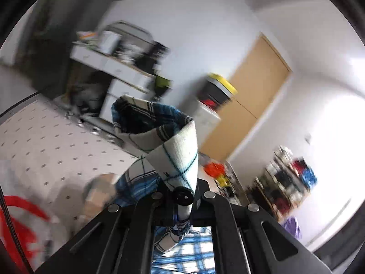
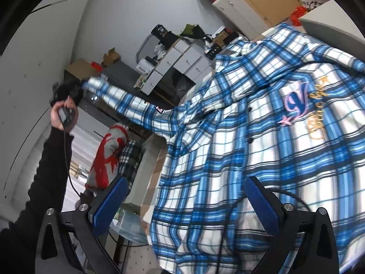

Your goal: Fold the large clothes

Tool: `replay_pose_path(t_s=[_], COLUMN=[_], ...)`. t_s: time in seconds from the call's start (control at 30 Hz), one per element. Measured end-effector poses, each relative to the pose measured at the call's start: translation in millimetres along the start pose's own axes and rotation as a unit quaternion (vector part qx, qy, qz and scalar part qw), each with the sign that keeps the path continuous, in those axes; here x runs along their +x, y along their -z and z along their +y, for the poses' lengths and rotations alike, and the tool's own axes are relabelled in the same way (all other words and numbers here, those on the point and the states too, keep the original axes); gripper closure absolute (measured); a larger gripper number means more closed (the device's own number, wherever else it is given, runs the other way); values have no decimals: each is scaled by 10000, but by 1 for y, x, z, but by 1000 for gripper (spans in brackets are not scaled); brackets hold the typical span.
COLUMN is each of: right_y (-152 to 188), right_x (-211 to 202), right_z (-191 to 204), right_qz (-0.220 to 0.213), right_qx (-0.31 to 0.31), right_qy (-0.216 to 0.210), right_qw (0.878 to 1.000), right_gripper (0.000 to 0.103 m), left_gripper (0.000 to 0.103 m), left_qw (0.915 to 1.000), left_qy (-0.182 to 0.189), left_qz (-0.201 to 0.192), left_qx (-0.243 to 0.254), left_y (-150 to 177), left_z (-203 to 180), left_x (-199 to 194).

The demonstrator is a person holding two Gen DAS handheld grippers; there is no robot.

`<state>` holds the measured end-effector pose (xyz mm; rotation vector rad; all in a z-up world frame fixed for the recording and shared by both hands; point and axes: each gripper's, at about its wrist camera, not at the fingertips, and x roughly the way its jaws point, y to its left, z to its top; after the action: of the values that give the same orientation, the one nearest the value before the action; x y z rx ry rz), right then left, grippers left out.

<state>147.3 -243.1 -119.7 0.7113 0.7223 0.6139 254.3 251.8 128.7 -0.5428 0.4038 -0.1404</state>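
A messy room with drawers and a tan door. Up close, the right gripper (image 2: 184, 202) is wide open, holding nothing. The blue plaid shirt (image 2: 262, 141) lies spread out just past it. Farther off, the left gripper (image 1: 182, 196) pinches the sleeve cuff (image 1: 173, 150) up high. Folding has barely begun, I think.

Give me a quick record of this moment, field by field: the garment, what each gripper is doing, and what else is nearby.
garment: blue plaid shirt, spread out, one sleeve pulled out sideways
left gripper: shut on the sleeve cuff, lifted up
right gripper: open, blue pads apart, holding nothing, over the shirt body
shirt detail: embroidered logo facing up
nearby: red and white garment beside the shirt
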Motion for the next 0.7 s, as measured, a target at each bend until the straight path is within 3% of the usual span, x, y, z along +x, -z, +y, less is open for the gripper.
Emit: replay_pose_path(t_s=[0.17, 0.4, 0.6, 0.7], right_y=[-5, -3, 1, 2], right_x=[-29, -53, -63, -69], right_z=[-17, -48, -82, -95], right_qz=[-289, -461, -499, -515], right_qx=[83, 302, 650, 774], right_qy=[118, 285, 404, 410], right_qw=[9995, 9981, 9958, 9948], right_gripper=[0, 0, 0, 0], left_gripper=[101, 101, 101, 101], left_qw=[9954, 9748, 9456, 9224], left_qy=[377, 791, 788, 683], left_qz=[623, 1781, 2762, 3234], left_qx=[623, 1082, 1528, 1996], left_y=[46, 144, 244, 299], left_z=[-71, -135, -149, -147], left_x=[67, 169, 230, 249])
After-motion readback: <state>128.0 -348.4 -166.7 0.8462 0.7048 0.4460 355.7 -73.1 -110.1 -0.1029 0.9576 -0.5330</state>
